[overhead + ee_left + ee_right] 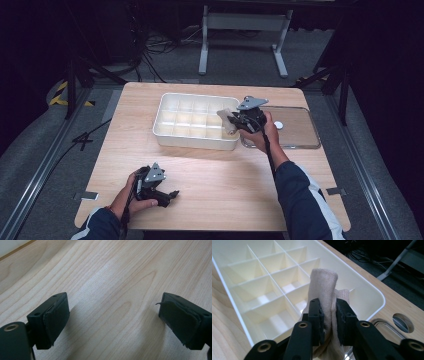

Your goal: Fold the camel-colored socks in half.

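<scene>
A white divided box (165, 131) with several compartments stands on the wooden table at the middle back. My right gripper (231, 120) hangs over the box's right end, shut on a rolled beige cloth (226, 119). In the right gripper view the cloth (323, 287) sticks up between the jaws above the box's (242, 315) right-hand compartments. My left gripper (172, 195) rests low over the table's front left, open. In the left gripper view its fingers (53, 317) stand wide apart over bare wood.
A clear flat lid (300, 131) with a white knob (278, 125) lies right of the box, partly under my right hand. The table's edges run close at front and right. A metal stand and cables sit on the floor behind.
</scene>
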{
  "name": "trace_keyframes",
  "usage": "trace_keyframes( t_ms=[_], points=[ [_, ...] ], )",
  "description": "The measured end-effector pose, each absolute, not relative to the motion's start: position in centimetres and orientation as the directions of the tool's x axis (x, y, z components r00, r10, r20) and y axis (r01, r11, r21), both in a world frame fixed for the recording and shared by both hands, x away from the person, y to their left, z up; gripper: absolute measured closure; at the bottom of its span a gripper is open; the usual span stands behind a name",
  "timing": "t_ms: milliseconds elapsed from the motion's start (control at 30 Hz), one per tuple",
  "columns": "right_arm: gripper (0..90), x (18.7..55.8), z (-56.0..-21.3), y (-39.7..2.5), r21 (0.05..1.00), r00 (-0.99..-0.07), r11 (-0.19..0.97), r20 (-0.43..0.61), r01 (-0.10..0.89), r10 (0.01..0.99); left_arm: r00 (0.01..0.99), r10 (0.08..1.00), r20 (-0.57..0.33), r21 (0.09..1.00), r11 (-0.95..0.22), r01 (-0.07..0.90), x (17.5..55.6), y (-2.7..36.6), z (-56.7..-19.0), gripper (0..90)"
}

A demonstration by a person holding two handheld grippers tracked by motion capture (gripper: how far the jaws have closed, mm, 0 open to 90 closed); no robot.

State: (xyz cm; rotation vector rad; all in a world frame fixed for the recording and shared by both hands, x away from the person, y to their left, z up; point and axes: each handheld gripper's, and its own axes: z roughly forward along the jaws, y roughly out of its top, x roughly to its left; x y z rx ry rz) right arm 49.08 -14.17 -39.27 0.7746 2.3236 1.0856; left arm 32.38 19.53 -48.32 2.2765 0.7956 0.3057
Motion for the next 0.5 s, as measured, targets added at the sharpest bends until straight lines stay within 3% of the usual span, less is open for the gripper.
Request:
trace_keyframes(
  t_ms=[333, 500],
  points=[
    [75.8, 48.8, -41.5, -13.3, 0.754, -0.768, 0.586, -0.176, 0.298, 0.616, 0.783, 0.622, -0.006, 0.684, -0.569, 0.457, 32.4, 19.5, -48.3, 9.9],
    [75.3, 49.3, -41.5, -13.6, 0.713, -0.795, 0.604, -0.109, 0.356, 0.597, 0.784, 0.621, -0.006, 0.684, -0.569, 0.456, 32.4, 19.6, -48.3, 10.0]
  ],
)
